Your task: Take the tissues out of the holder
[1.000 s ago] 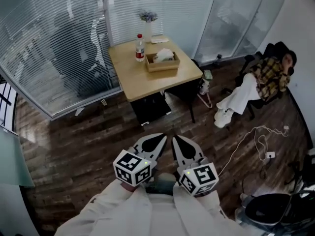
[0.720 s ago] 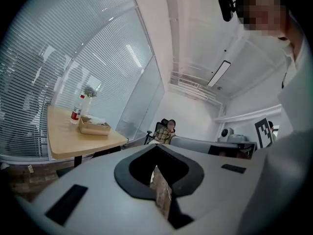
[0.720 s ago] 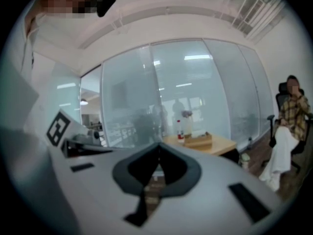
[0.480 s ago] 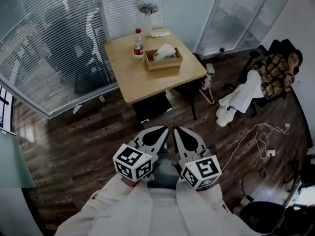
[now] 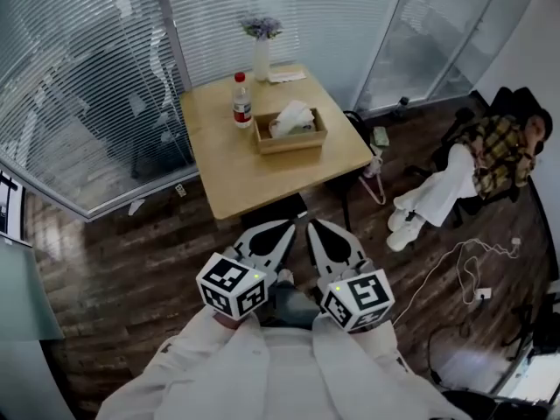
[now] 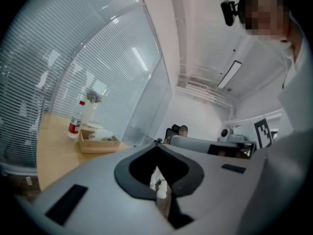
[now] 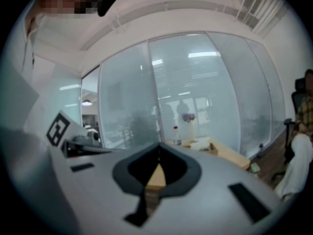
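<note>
Left gripper point(image 5: 282, 228), right gripper point(image 5: 313, 227): jaws pressed together, empty; risk: arriving unopened, they would likely shove holder point(image 5: 290, 140), tissues point(image 5: 291, 117) ungrasped.

Two grippers, side by side, close before the body. The left gripper point(image 5: 282, 231): jaws together, pointing level ahead. The right gripper point(image 5: 315, 230): jaws together, tipped slightly downward. Forearms in white sleeves point(image 5: 219, 366), near each other.

White tissues point(image 5: 291, 117) bunched inside open wooden holder point(image 5: 290, 143).
</note>
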The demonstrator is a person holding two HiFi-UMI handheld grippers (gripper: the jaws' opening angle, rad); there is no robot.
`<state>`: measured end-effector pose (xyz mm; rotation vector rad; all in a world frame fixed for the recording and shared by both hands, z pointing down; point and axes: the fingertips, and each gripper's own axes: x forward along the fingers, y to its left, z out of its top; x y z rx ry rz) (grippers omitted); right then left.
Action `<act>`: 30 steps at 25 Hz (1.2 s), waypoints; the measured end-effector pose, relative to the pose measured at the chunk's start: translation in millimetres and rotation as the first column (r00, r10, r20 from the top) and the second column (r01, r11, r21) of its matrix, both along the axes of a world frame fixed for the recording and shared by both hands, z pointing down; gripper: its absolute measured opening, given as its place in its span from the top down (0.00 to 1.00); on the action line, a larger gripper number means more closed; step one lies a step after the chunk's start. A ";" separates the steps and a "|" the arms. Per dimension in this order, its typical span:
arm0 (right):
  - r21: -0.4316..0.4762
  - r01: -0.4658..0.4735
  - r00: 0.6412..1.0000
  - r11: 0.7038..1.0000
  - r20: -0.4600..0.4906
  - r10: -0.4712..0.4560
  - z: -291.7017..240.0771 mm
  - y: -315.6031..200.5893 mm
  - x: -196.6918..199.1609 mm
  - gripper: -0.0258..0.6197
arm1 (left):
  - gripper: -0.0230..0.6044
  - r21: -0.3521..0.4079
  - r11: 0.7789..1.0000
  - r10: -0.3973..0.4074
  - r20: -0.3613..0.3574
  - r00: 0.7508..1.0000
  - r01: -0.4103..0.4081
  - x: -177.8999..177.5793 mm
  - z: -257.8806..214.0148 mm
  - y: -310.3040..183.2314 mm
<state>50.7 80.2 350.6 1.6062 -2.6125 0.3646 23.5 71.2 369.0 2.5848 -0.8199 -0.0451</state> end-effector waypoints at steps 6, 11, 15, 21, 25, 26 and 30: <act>0.006 0.039 0.999 0.999 -0.004 -0.039 -4.7 -64.2 23.8 0.94 | 0.95 0.001 0.999 -0.038 -0.003 0.999 0.038 24.1 -3.6 -65.1; 0.003 0.059 0.998 0.998 0.004 -0.059 -1.7 -106.1 45.1 0.94 | 0.95 -0.012 0.998 -0.065 0.004 0.998 0.065 44.7 2.6 -105.6; -0.018 0.079 0.997 0.997 0.014 -0.079 9.8 -124.9 53.4 0.94 | 0.96 -0.023 0.996 -0.081 0.011 0.997 0.081 54.9 9.7 -121.9; -0.063 0.101 0.995 0.993 0.033 -0.099 23.5 -130.0 53.1 0.94 | 0.96 -0.064 0.993 -0.096 0.039 0.995 0.099 56.8 22.6 -129.4; -0.084 0.104 0.994 0.991 0.052 -0.100 30.2 -134.5 55.6 0.94 | 0.96 -0.071 0.992 -0.102 0.049 0.994 0.105 56.5 25.6 -133.9; -0.088 0.105 0.993 0.991 0.054 -0.101 31.0 -135.1 55.6 0.94 | 0.95 -0.076 0.991 -0.103 0.051 0.993 0.106 56.0 26.8 -134.4; -0.108 0.105 0.993 0.989 0.060 -0.099 36.3 -141.3 54.0 0.94 | 0.95 -0.095 0.991 -0.092 0.061 0.994 0.097 55.7 31.2 -140.1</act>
